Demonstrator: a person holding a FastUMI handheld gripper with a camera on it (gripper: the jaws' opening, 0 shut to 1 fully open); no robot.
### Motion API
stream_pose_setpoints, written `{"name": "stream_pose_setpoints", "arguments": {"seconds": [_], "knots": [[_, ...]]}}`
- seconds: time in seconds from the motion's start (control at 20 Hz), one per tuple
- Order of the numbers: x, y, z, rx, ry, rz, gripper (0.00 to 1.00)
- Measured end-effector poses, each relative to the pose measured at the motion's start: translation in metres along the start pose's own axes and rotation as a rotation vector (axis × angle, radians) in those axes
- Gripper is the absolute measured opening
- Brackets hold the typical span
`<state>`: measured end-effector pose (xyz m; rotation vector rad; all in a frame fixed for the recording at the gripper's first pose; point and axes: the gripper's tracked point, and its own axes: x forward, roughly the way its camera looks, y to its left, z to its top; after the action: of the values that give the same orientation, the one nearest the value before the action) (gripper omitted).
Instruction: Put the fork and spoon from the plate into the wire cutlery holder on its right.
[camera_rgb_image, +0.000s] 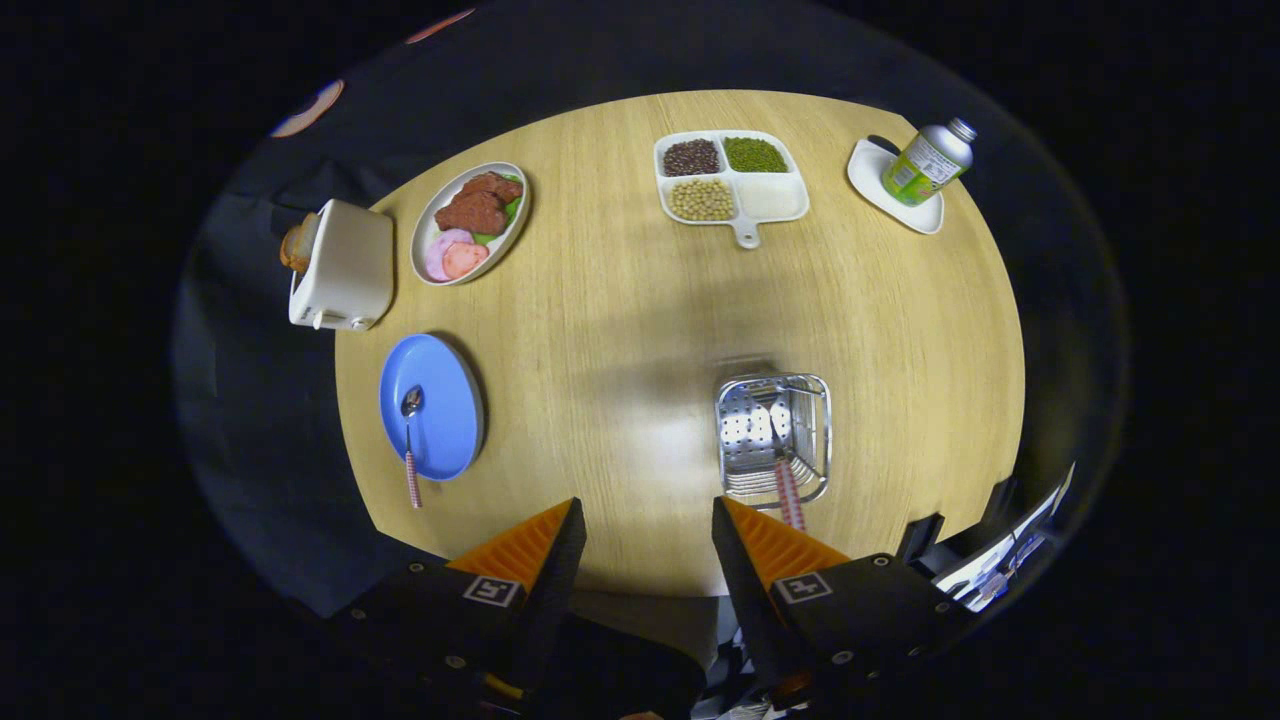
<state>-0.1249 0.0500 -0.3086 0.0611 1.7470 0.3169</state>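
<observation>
The blue plate (440, 405) lies on the round wooden table, left of and beyond my fingers. A spoon (409, 440) with a red-and-white checked handle rests on it, bowl pointing away, handle end poking over the plate's near rim. The metal cutlery holder (772, 436) stands just ahead of my right finger. The fork (782, 460) leans inside it, tines down, checked handle sticking out over the near rim. My gripper (648, 520) hovers high above the table's near edge, open, with nothing between its fingers.
A white toaster (343, 266) with bread stands at the far left, next to an oval plate of meat (470, 222). A divided tray of beans (730, 182) sits at the far side. A green bottle (928, 162) lies on a white saucer at the far right.
</observation>
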Motion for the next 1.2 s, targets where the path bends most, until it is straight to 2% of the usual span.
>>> {"name": "stream_pose_setpoints", "arguments": {"seconds": [0.3, 0.6, 1.05, 1.2], "knots": [[0.009, 0.08, -0.013, -0.069, -0.004, 0.024, 0.87], [0.042, 0.167, -0.033, -0.108, 0.053, 0.044, 0.91], [0.091, 0.25, -0.044, -0.083, 0.115, 0.05, 0.92], [0.11, 0.266, -0.044, -0.073, 0.124, 0.036, 0.89]]}}
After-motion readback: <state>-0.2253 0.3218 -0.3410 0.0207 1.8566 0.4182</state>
